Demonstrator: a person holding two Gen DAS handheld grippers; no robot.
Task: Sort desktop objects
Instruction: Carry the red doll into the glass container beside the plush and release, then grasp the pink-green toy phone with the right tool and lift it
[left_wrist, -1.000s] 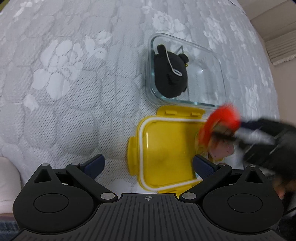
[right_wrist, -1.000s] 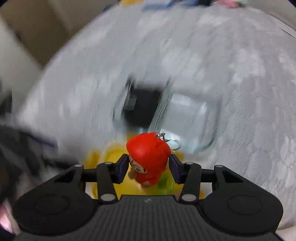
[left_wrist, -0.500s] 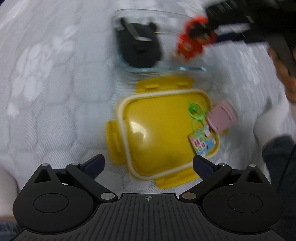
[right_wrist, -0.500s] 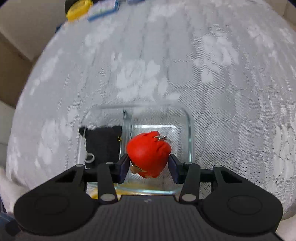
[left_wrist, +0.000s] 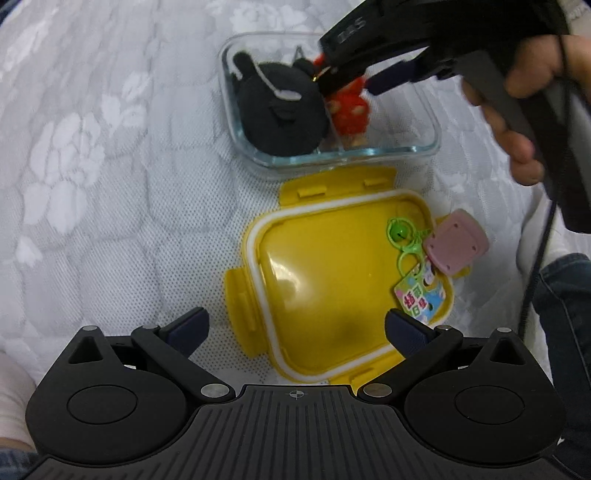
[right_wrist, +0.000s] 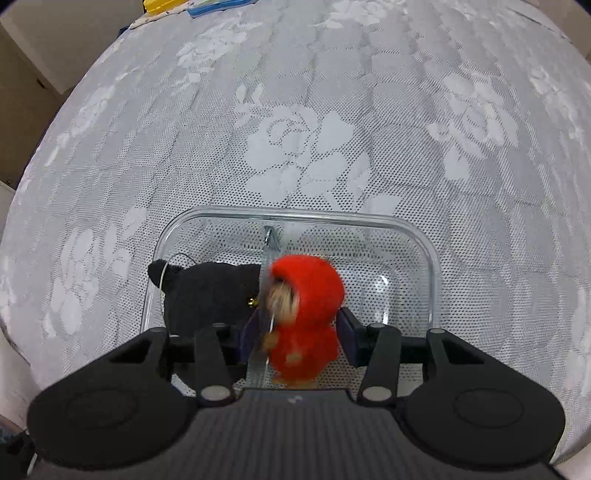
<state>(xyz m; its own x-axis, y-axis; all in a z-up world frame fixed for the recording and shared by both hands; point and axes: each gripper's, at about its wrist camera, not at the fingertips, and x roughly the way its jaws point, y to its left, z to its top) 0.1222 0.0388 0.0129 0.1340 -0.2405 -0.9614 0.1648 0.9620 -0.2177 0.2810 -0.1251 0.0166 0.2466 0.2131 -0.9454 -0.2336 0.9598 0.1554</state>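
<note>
Right wrist view: the right gripper (right_wrist: 297, 332) points steeply down into a clear glass container (right_wrist: 432, 258) standing on a white floral-patterned cloth (right_wrist: 295, 110). Its jaws stand about half apart with a red hooded doll (right_wrist: 306, 314) between them. The doll is blurred, and whether the pads press on it cannot be told. The doll stands in the right compartment, just beside the glass divider (right_wrist: 266, 258). A black plush toy (right_wrist: 207, 291) fills the left compartment, touching the divider.

Left wrist view: the left gripper (left_wrist: 295, 328) hangs wide open and empty above the near edge of a yellow lid (left_wrist: 325, 288), which lies upside down just near of the container (left_wrist: 424, 147). A pink charm (left_wrist: 456, 245) with a green clasp (left_wrist: 402, 240) and a printed tag (left_wrist: 423, 295) lies on the right edge of the lid. A hand (left_wrist: 528, 92) holds the right gripper (left_wrist: 343, 83) at the upper right.
</note>
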